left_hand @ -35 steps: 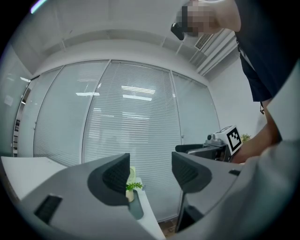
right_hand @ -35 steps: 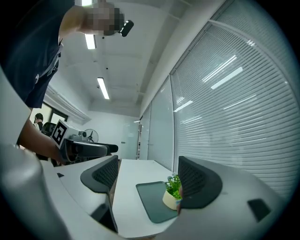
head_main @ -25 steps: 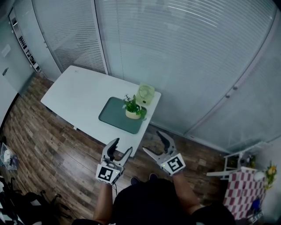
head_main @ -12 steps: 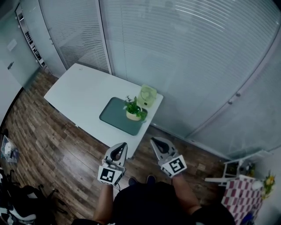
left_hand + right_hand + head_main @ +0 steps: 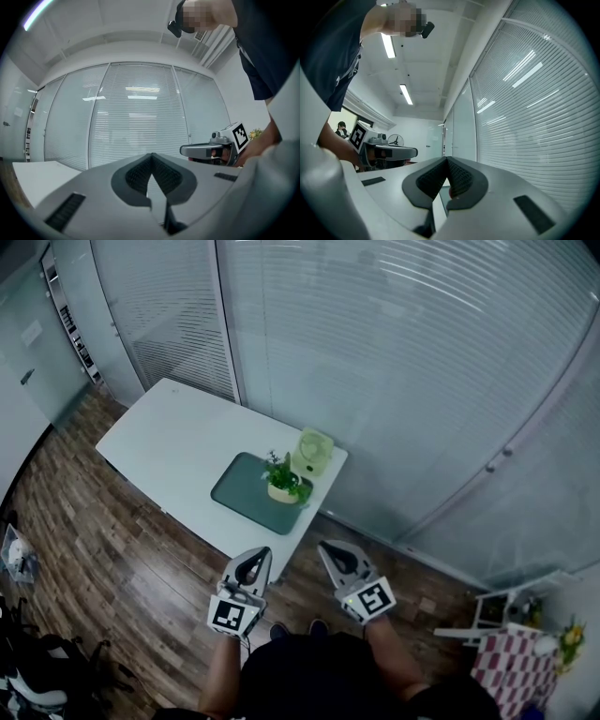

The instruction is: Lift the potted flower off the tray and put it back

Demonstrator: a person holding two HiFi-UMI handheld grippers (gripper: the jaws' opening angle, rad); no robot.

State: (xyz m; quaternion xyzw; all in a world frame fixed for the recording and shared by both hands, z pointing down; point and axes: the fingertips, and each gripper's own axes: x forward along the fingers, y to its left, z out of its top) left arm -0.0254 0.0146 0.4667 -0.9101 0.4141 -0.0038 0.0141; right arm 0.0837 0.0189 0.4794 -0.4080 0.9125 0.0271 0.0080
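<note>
Ahead of me and below, the white table [image 5: 178,451] stands on the wood-plank floor [image 5: 112,559], its far corner close to the glass wall [image 5: 394,381]. Two things lie directly on it, both at its right end: a dark green tray [image 5: 239,495], flat and near the edge closest to me, and a pale green rounded object [image 5: 312,452] just beside the tray's far corner
</note>
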